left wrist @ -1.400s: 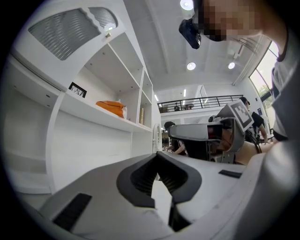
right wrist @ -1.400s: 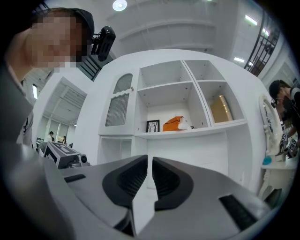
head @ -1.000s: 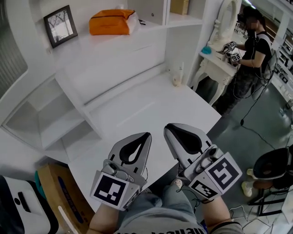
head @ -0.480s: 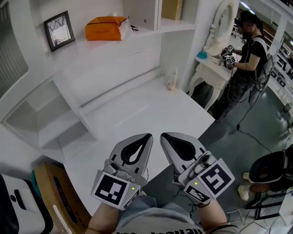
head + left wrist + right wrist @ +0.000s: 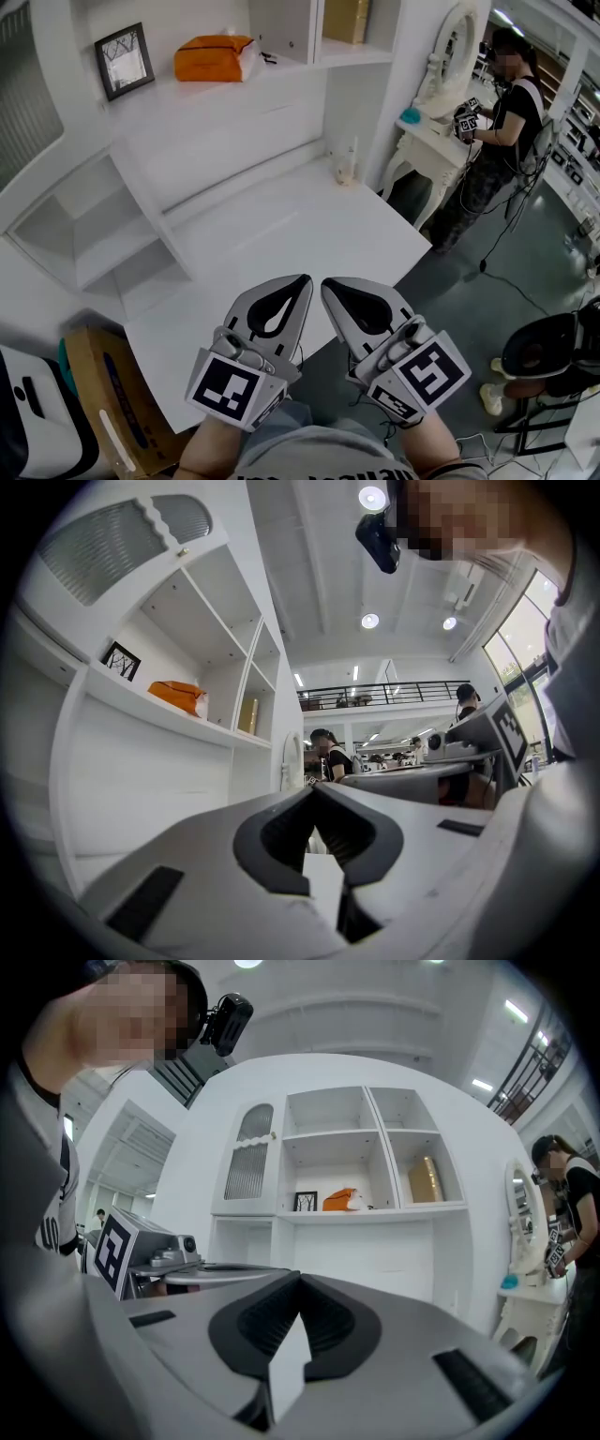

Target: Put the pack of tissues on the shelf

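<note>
Since the orange pack of tissues (image 5: 214,58) already lies flat on the shelf (image 5: 187,98), set back from its front edge and near a leaning picture frame (image 5: 125,61), I judge the placing to be complete. The pack appears fully supported, with nothing overhanging. Below, the white desk (image 5: 281,225) carries a small bottle (image 5: 346,167) at its far edge, against the back panel. Both grippers are held low over the desk's near edge, close to the person's body and well apart from the pack. The left gripper (image 5: 300,281) has its jaws closed tip to tip with nothing between them. The right gripper (image 5: 328,284) likewise has its jaws pressed together and empty. This posture suits a task at rest, as neither tool has anything to hold.
</note>
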Demonstrator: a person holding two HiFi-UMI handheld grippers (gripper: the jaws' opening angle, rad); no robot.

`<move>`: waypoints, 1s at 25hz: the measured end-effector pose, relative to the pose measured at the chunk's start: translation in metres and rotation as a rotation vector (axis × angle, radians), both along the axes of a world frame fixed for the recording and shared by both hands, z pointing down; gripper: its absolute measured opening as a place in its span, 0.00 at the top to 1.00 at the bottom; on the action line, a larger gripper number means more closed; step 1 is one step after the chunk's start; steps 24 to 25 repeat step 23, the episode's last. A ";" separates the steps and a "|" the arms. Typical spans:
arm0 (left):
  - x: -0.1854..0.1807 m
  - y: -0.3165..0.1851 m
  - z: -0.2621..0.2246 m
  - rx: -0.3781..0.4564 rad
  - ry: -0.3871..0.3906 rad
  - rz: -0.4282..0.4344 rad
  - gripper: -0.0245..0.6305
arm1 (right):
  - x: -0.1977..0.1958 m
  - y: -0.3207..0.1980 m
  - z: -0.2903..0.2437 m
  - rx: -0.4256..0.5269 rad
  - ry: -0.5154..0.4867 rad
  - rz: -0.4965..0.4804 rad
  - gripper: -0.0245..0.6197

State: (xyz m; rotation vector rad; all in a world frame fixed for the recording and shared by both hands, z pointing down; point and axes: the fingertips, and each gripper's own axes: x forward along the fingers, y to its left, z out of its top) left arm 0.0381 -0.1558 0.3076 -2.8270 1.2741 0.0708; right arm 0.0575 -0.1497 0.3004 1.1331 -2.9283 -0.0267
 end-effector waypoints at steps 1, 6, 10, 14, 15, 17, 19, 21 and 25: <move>-0.001 0.002 -0.002 0.013 0.004 -0.003 0.92 | 0.000 0.002 0.000 0.001 -0.001 -0.001 0.97; 0.002 0.014 0.002 -0.031 -0.008 0.000 0.92 | 0.001 0.012 -0.002 0.001 -0.005 -0.003 0.97; 0.005 0.021 0.001 -0.028 -0.013 0.005 0.92 | 0.002 0.017 -0.002 -0.002 -0.011 -0.002 0.97; 0.005 0.026 0.001 -0.031 -0.020 0.006 0.92 | 0.002 0.022 -0.003 0.003 -0.014 -0.002 0.97; 0.004 0.028 0.000 -0.029 -0.021 0.005 0.92 | 0.002 0.023 -0.004 0.005 -0.015 -0.003 0.97; 0.003 0.030 -0.002 -0.022 -0.022 0.004 0.92 | 0.000 0.026 -0.006 0.008 -0.016 -0.005 0.97; 0.002 0.033 -0.005 0.001 -0.019 0.002 0.92 | -0.001 0.028 -0.007 0.010 -0.018 -0.005 0.97; -0.001 0.034 -0.007 0.018 -0.016 -0.001 0.92 | -0.003 0.030 -0.007 0.010 -0.018 -0.005 0.97; -0.003 0.036 -0.006 0.004 -0.016 -0.001 0.92 | -0.006 0.031 -0.008 0.010 -0.018 -0.006 0.97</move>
